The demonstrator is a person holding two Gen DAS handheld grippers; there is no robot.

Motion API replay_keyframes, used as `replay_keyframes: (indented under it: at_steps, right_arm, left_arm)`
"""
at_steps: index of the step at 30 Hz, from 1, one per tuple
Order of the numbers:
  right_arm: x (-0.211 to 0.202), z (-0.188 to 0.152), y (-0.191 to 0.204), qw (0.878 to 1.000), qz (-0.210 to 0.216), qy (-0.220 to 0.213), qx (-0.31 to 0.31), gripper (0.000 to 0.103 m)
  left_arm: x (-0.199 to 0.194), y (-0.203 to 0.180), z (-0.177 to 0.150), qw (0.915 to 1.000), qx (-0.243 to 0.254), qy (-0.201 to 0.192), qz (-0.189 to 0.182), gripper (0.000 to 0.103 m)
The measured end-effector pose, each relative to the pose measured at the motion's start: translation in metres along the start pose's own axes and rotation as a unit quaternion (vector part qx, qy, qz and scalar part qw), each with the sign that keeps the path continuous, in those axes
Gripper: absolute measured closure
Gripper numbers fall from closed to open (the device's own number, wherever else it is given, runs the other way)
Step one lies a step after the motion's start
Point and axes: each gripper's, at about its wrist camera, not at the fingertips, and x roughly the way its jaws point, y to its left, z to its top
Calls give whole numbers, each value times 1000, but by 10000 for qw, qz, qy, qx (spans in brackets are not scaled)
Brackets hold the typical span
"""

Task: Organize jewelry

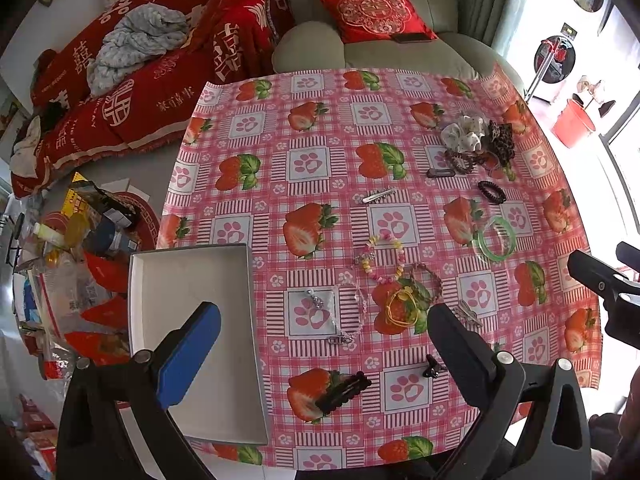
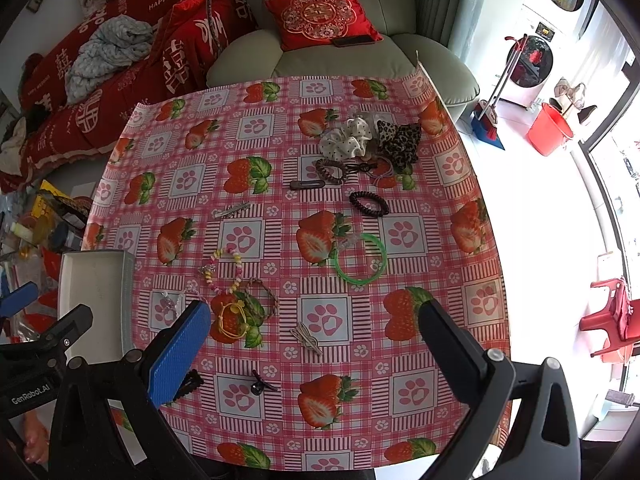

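Partly hidden black hair clip (image 2: 187, 385) behind right tongs (image 2: 316, 320), both tongs (image 1: 324, 322) wide open, empty.

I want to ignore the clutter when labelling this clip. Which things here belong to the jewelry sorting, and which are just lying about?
Part of the job:
white box
green bangle
bead bracelet
yellow hair tie
black hair clip
scrunchies
left claw and right claw, both open

Lying about:
red cushion
phone
red bucket
floor clutter

jewelry spread over my desk (image 1: 280, 128)
box (image 1: 192, 320) at the left edge; scrunchies (image 1: 464, 132) far right, bangle (image 1: 496, 240) nearer, armchair (image 1: 400, 52) behind.
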Motion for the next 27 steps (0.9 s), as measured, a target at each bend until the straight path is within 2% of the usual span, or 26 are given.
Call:
replay_keyframes:
  at_steps: [27]
  right_arm:
    - [11, -1, -6, 10000, 14, 58, 11, 0]
  left_arm:
    - [5, -2, -10, 10000, 23, 46, 23, 0]
